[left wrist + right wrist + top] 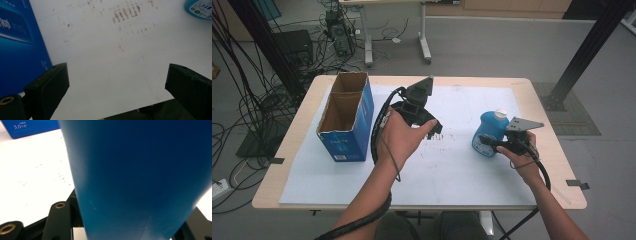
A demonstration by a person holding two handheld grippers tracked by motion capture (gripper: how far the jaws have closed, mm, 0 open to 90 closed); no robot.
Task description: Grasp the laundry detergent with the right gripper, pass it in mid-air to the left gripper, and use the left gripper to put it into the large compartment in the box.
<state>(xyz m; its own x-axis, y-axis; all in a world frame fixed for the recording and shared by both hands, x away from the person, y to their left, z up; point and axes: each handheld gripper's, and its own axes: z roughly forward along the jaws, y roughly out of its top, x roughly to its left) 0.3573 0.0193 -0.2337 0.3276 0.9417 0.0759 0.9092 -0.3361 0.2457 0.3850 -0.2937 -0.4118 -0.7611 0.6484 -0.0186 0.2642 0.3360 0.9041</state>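
A blue bottle (488, 129) with a white cap stands upright at the right of the white mat (462, 170). My right gripper (490, 142) is shut on its lower body from the right side. In the right gripper view the bottle (140, 175) sits close up between the jaws and hides their tips. My left gripper (428, 125) hangs over the middle of the mat, pointing down. Its jaws (117, 68) stand wide open with nothing between them. The bottle's base (200, 8) shows at the top right of the left gripper view.
An open blue cardboard box (347, 117) stands at the left of the mat, close beside the left gripper (17, 50). The mat carries faint brown marks (125, 13) in the middle. Beyond the table are desk legs, black cables and a dark post.
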